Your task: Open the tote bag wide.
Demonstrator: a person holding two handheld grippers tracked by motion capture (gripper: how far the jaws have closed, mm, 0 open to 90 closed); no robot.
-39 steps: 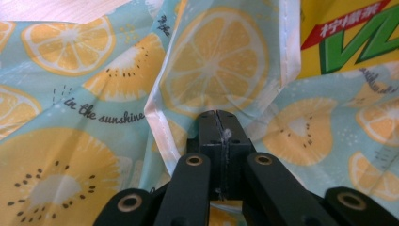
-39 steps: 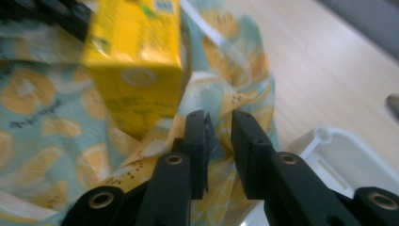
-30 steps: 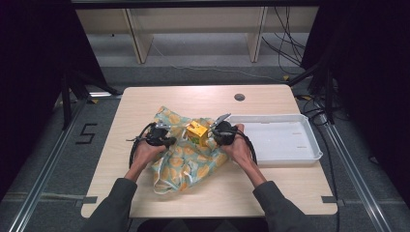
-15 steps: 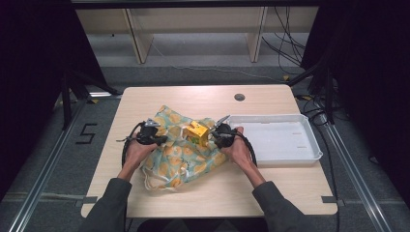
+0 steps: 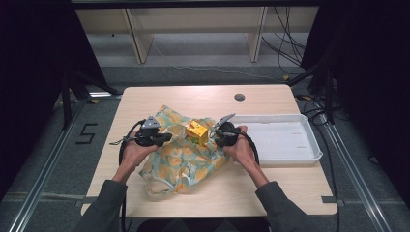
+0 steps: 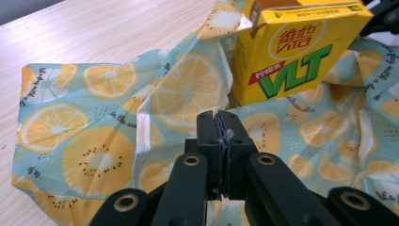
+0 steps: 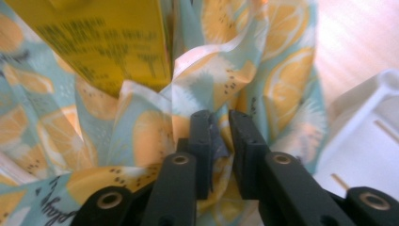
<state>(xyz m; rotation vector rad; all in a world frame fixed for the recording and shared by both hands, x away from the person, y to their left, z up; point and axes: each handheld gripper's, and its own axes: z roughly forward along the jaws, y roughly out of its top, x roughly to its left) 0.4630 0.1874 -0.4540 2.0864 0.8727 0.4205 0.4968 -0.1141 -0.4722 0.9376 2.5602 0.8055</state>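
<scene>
Left claw (image 6: 220, 123) clenched empty beside the VLT carton (image 6: 294, 47); right claw (image 7: 220, 126), jaws just parting, loosely straddles the lemon-print bag (image 7: 207, 84).

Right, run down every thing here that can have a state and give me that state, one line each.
Lemon-print bag: crumpled on the table, pinched at two places.
Yellow drink carton: upright on the bag, sealed.
White tray: empty, on the table.
Left gripper: shut on the bag's cloth.
Right gripper: jaws just opening, a fold of the bag between its fingers.
</scene>
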